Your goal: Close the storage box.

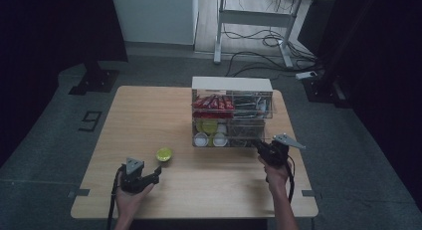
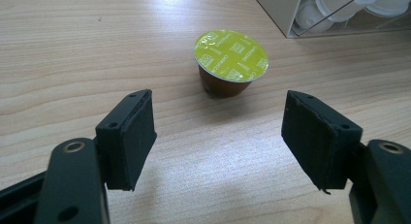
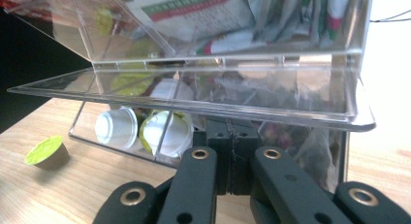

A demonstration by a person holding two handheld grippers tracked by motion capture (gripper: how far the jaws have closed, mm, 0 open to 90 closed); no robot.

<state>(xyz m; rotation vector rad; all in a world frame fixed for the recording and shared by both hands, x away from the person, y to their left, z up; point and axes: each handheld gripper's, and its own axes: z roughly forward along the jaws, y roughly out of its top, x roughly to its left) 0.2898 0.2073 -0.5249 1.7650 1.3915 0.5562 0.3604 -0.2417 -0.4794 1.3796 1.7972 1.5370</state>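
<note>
A coffee capsule [image 1: 164,154] with a lime-green foil lid stands alone on the wooden table [image 1: 149,115]. My left gripper [image 1: 157,172] is just short of it and open. In the left gripper view the capsule [image 2: 231,61] sits beyond the wide-apart pads, with nothing between them at my left gripper [image 2: 220,136]. My right gripper [image 1: 261,146] is shut at the lower front of a clear organizer box [image 1: 232,84]. In the right gripper view its jaws [image 3: 232,136] are pressed together under a raised clear flap [image 3: 194,98]. The capsule [image 3: 46,151] lies far left there.
The organizer holds red sachets [image 1: 213,102] and dark packets on top, and white and yellow capsules [image 1: 200,139] below. A corner of the box [image 2: 276,10] is beyond the capsule. Past the table are a desk frame [image 1: 254,21] and floor cables [image 1: 259,56].
</note>
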